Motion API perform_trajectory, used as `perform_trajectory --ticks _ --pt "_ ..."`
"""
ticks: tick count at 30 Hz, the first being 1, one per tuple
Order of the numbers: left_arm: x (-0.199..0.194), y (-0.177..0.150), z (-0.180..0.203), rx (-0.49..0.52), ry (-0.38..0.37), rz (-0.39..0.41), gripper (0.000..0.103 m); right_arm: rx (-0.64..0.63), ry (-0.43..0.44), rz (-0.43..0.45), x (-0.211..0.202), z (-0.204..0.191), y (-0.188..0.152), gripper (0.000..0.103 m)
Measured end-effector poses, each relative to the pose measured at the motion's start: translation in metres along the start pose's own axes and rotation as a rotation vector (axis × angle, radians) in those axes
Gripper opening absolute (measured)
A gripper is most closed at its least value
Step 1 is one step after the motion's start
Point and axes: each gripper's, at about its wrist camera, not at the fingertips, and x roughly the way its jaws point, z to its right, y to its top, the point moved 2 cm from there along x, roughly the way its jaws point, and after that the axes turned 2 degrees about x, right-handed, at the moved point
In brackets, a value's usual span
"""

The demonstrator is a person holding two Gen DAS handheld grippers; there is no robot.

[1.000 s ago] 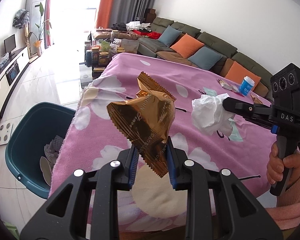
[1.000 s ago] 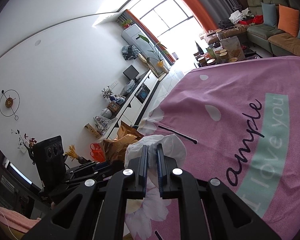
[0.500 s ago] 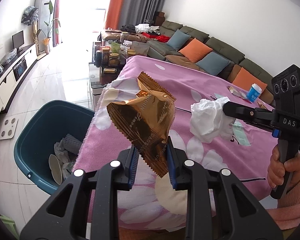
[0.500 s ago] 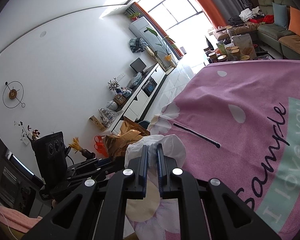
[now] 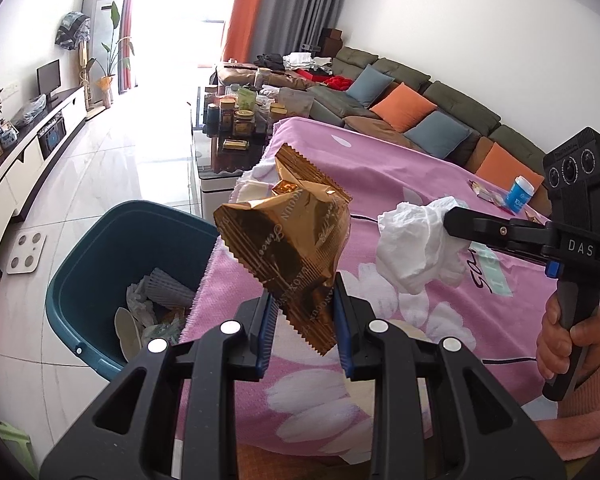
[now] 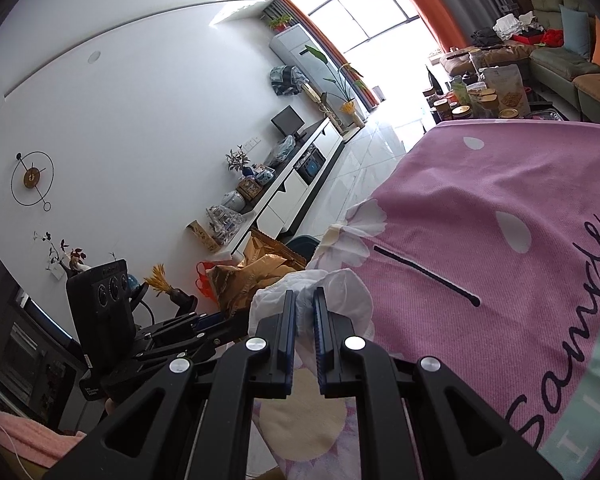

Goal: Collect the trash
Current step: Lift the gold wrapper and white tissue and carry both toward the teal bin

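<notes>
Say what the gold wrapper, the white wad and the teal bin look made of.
Wrapper: metallised foil-like film, glossy; it creases sharply, glints, and has zigzag-cut edges.
Wad: likely tissue or thin paper, matte; soft crumpled folds, though thin plastic cannot be ruled out.
Bin: probably moulded plastic; smooth teal wall with a faint sheen.

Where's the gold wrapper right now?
In the left wrist view, the gold wrapper is clamped in the left gripper, above the pink cloth's edge, right of the teal bin.
</notes>
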Motion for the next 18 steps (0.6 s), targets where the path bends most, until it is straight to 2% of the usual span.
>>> perform_trajectory --ticks 18 --pt "-0.013 0.004 -0.038 -0.047 0.101 0.03 0.026 -0.046 0.038 -0.04 0.027 -0.023 0.011 0.008"
